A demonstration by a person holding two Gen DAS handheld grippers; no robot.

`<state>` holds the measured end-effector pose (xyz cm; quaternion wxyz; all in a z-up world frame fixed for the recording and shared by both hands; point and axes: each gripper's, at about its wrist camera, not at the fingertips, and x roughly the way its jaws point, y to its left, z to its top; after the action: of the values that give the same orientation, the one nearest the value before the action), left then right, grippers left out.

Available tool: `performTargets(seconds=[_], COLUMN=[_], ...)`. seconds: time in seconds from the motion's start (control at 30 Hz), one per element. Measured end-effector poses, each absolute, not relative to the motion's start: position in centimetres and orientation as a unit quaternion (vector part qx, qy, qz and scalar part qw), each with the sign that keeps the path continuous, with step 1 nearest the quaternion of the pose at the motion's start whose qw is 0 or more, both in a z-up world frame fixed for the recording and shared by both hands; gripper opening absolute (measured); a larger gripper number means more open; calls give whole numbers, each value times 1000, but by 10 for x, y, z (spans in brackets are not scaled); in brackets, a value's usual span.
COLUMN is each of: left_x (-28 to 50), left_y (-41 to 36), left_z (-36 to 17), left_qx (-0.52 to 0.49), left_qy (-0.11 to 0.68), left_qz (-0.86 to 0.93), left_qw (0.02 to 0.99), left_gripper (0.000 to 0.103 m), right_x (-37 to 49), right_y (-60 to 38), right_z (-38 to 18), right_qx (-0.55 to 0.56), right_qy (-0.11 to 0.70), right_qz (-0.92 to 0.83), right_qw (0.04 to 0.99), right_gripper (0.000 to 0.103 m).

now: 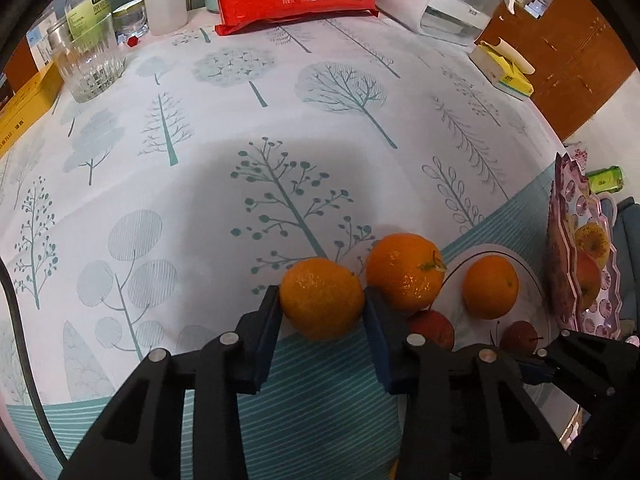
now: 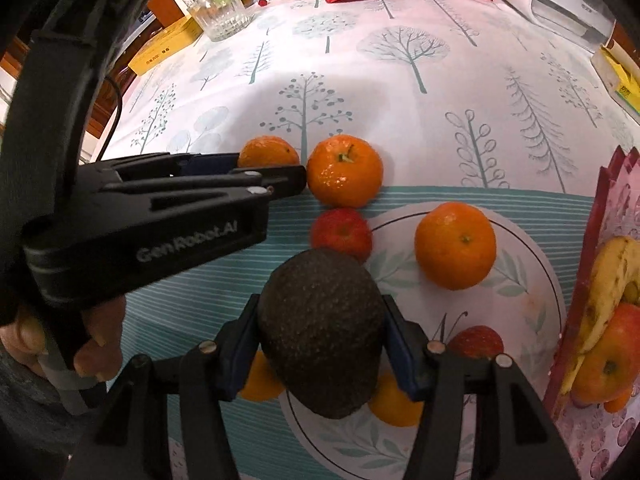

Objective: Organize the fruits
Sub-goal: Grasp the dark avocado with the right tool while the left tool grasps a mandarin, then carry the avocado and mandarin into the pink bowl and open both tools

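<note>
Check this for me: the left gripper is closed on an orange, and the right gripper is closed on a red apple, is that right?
Not quite. The left gripper is closed on an orange, but the right gripper is closed on a dark avocado, not a red apple. The right wrist view shows it between the blue pads.

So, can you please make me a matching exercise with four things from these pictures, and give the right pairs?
Things:
1. avocado
2. mandarin with stem
3. banana
4. drinking glass

Places:
A. in the pink tray at the right
B. far back on the table, beside bottles
C. between the right gripper fingers
D. on the tablecloth, next to the left gripper

Pairs: 1-C, 2-D, 3-A, 4-B
</note>
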<state>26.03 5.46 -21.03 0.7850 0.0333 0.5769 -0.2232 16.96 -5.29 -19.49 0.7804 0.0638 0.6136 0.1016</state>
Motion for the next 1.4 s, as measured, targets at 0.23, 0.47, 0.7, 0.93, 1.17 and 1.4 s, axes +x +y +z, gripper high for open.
performTargets(seconds=[0.23,0.47,0.7,0.93,1.17,1.4], left_x=[247,209,167,123,98,89], left_y=[63,79,68,14,-47,-99], left_z=[-195,-140,-93,-62,-61,-81], left_qx=[42,56,52,82,111,130], left_qy=[559,523,492,463,461,484], left_qz=[-213,-220,-254,-315,-353,-359], left_qw=[800,822,831,825,807,788], left_gripper=[38,38,38,38,38,38], right_x=[157,140,112,71,36,18], right_y=[-55,-62,-81,-125,-188,-258], right_z=[-174,-146,-112,-82,-76,-88], right_qx=[72,85,98,120,154,190], right_qy=[595,566,530,496,486,495], right_qz=[104,96,76,27,-34,-79], right_qw=[794,815,839,859,860,844], right_gripper=[57,57,57,57,57,57])
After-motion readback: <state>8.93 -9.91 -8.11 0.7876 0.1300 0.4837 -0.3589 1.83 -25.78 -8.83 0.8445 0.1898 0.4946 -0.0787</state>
